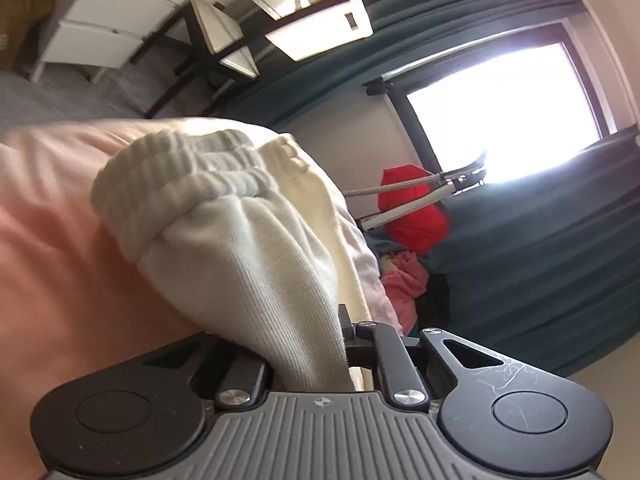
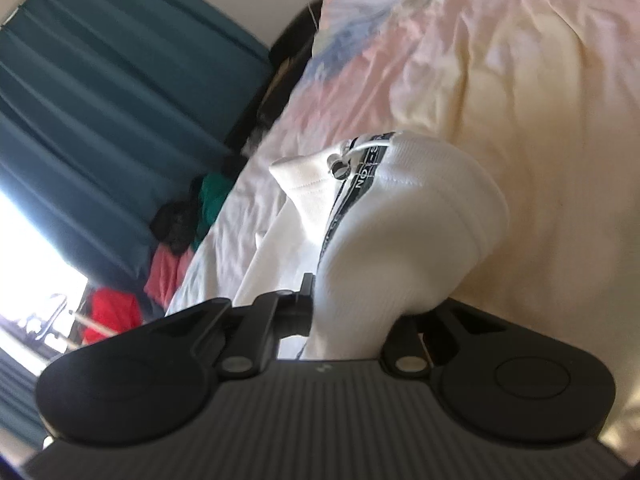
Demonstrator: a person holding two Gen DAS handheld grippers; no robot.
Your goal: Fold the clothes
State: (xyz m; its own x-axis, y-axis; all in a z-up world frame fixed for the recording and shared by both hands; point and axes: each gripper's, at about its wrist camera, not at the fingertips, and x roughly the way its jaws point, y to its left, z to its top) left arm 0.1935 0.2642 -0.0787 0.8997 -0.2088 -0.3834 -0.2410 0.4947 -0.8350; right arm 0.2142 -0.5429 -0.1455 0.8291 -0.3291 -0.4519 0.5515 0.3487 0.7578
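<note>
Left wrist view: my left gripper (image 1: 320,344) is clamped on a bunch of the white garment (image 1: 224,232), the ribbed elastic band (image 1: 180,184) bulging out beyond the fingers.
Right wrist view: my right gripper (image 2: 344,312) is pinched on another part of the same white garment (image 2: 400,232), next to a black printed tape (image 2: 360,184) and a drawstring tip (image 2: 338,166).
Why two grips: I judge that holding the band end at two points lets me keep it stretched and level for a fold.
Where the garment is: over the pastel bed cover (image 2: 520,80), lying against it in both views; how much is lifted I cannot tell.
Why over the bed: it gives a soft flat place to lay the fold.
Other clothes: a red piece (image 1: 412,216) and pink piece (image 1: 404,280) wait near the teal curtain (image 1: 540,240), well apart.
Stage: probably early, garment bunched.
</note>
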